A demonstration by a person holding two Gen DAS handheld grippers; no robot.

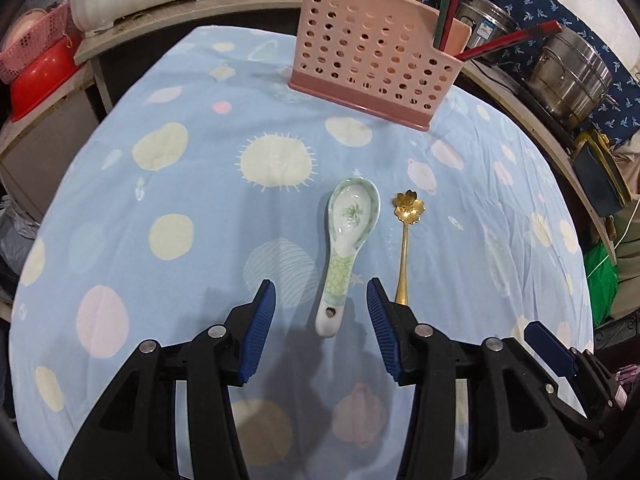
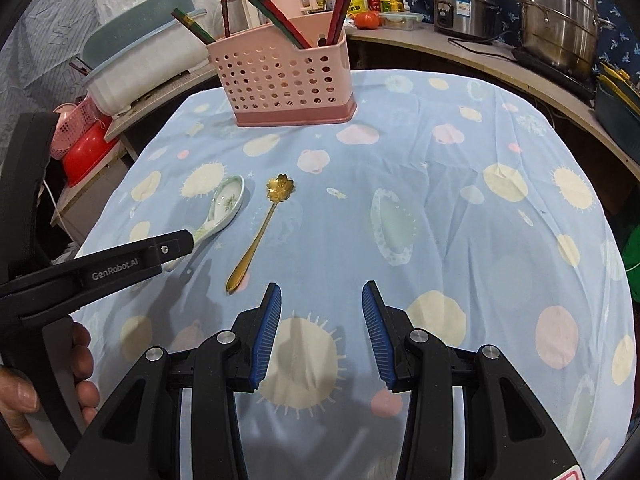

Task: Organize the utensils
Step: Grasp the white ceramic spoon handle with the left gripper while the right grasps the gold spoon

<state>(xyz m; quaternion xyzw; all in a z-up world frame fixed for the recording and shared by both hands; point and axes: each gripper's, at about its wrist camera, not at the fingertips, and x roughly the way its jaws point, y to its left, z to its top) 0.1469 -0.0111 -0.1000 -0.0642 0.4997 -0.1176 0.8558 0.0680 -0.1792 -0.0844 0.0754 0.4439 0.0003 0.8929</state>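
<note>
A: The left claw (image 1: 321,286) stood part open around the ceramic spoon (image 1: 345,245) handle, pads clear. It needed to close squarely, low on it.

B: The right claw (image 2: 321,290) hung empty beside the gold spoon (image 2: 262,227); the pink holder (image 2: 286,80) stood far across the worktop (image 2: 440,208).
</note>
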